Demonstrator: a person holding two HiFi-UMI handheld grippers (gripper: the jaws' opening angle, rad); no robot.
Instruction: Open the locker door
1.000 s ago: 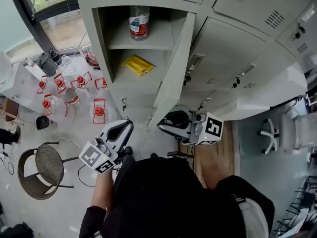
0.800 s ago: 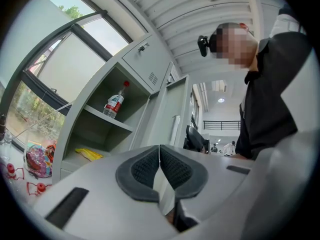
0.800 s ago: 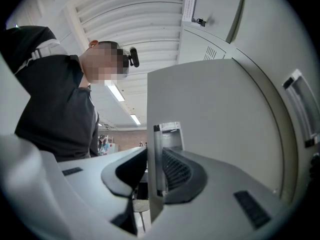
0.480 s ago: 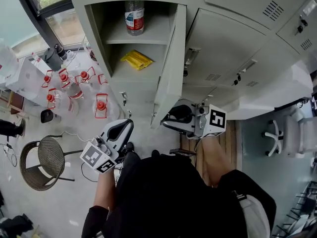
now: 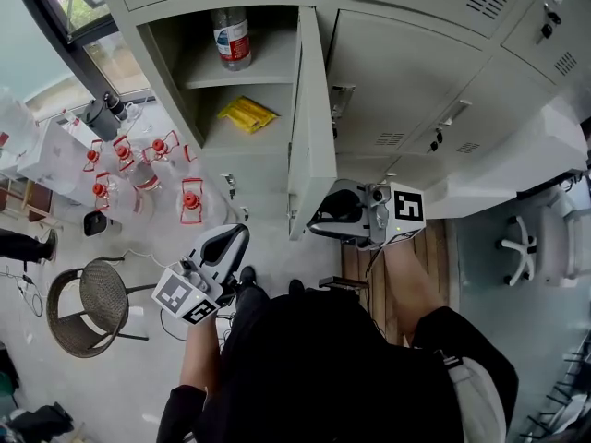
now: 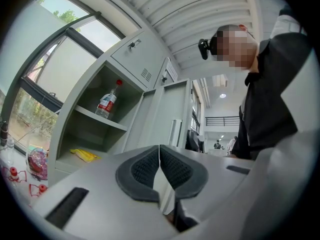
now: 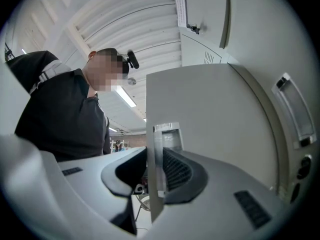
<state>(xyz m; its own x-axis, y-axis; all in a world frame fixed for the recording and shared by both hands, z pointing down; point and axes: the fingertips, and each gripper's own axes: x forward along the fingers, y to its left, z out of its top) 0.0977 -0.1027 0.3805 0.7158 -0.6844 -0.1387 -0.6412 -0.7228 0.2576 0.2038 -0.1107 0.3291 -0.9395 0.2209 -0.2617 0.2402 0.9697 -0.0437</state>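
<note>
LOCKER OPEN: The locker (image 5: 166, 72) door (image 5: 310, 127) stands swung wide, jutting out from the locker's front towards the person. Its free edge is nearest them and its hinged side is at the right of the open compartment. Its long axis runs upright, and the head view catches the panel almost edge-on. It is a plain, pale-grey metal panel, tall and narrow, with a small bright latch plate (image 7: 167, 134) at its free edge. To its left, the compartment holds a bottle (image 5: 231, 37) with a red-and-white label on the upper shelf and a yellow packet (image 5: 246, 113) on the lower one.

The right hand-held gripper (image 5: 319, 221) straddles the low, near end of the door's free edge. Its jaws are spread wide and have just been easing further apart. The edge stands between the pads, with a clear gap at the left pad and the right pad close against the panel. The left hand-held gripper (image 5: 233, 236) hangs over the floor to the left of the door, apart from it, with its jaws pressed together on nothing.
</note>
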